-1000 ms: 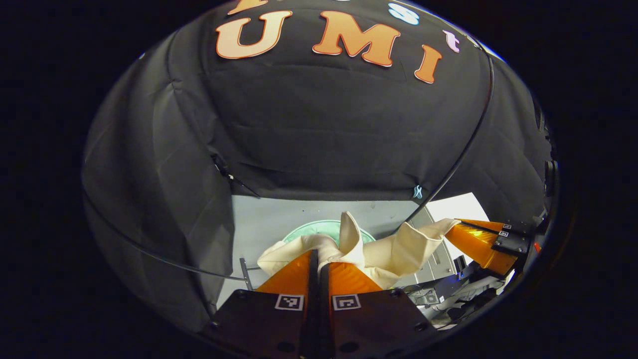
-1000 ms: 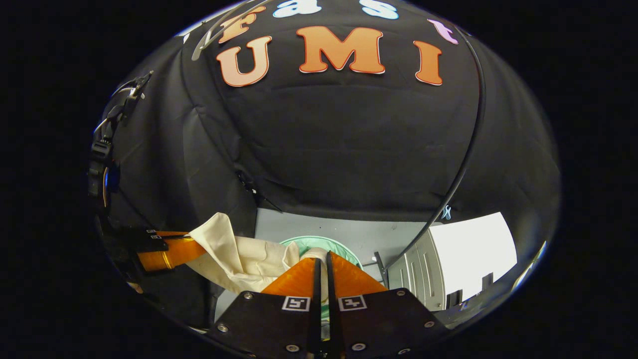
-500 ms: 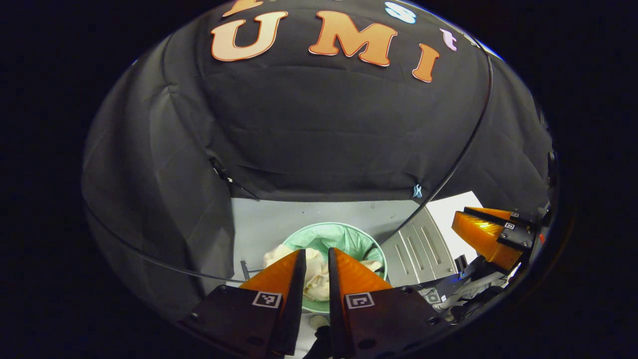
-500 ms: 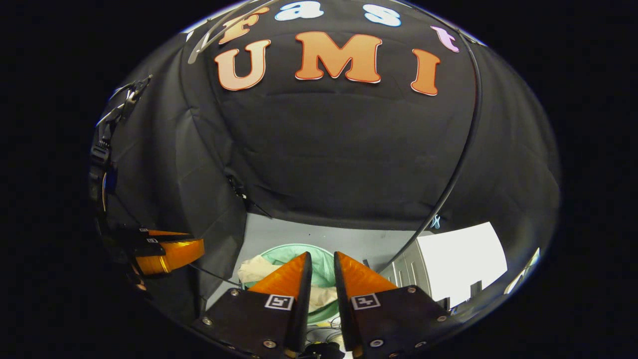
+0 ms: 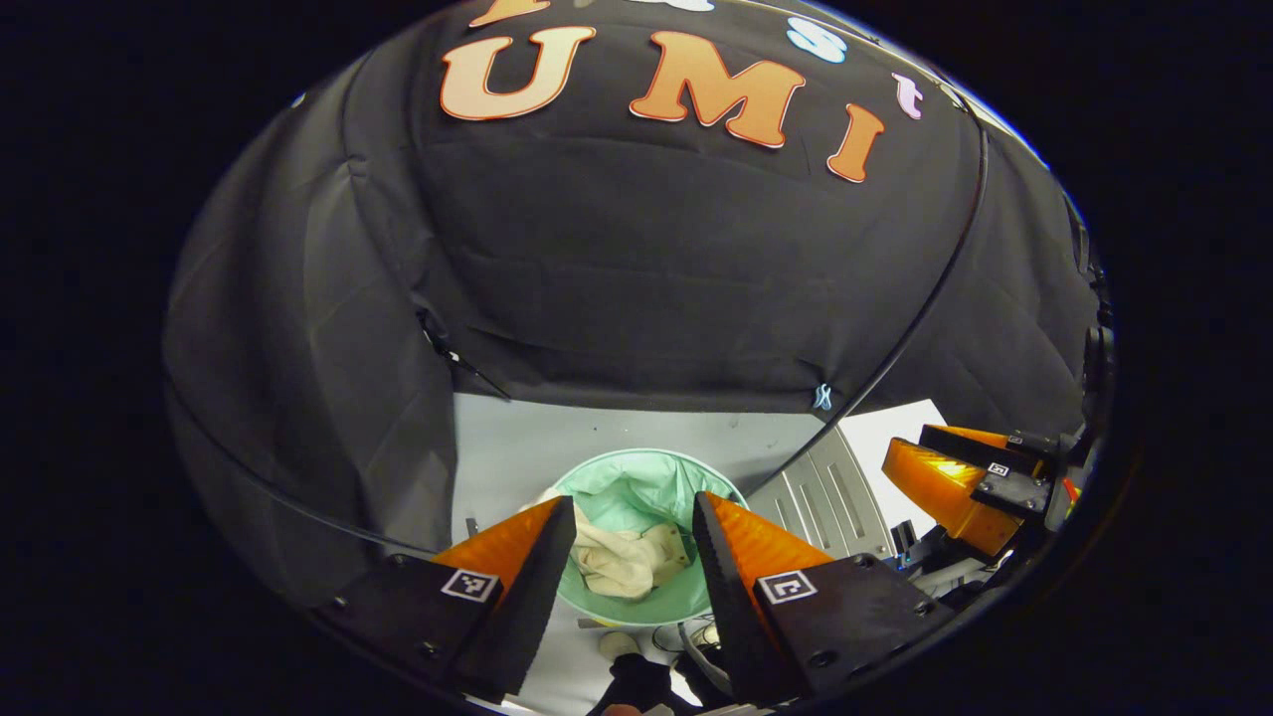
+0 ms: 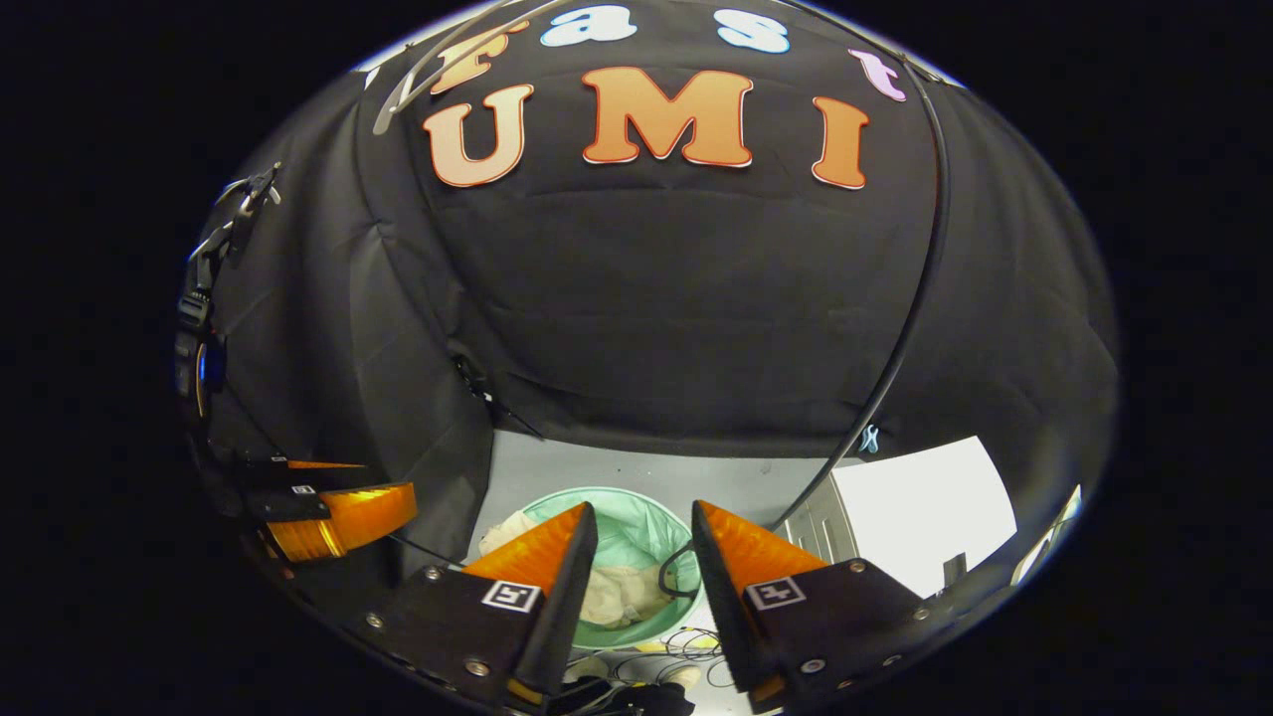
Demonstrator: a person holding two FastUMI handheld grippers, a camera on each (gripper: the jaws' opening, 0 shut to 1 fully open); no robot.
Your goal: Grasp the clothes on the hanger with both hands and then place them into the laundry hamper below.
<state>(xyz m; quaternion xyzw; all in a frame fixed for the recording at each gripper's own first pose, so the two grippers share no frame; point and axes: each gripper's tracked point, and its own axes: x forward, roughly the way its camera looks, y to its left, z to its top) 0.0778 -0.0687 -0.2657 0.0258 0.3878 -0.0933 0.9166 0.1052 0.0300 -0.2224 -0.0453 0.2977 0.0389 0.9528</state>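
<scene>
On the grey floor (image 5: pixel 517 452) near the black booth wall, the green laundry hamper (image 5: pixel 636 487) holds the cream clothes (image 5: pixel 622 559). The left hand-held gripper (image 5: pixel 634 517) and right hand-held gripper (image 6: pixel 644 522) hang above, spread open and empty.

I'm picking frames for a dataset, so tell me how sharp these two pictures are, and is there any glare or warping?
Left gripper view: fisheye bends the booth's cable; the cream garment in the green hamper is sharp; glare on the right tool. Right gripper view: same bending, sharp, a blown-out white panel, glare on the left tool.
</scene>
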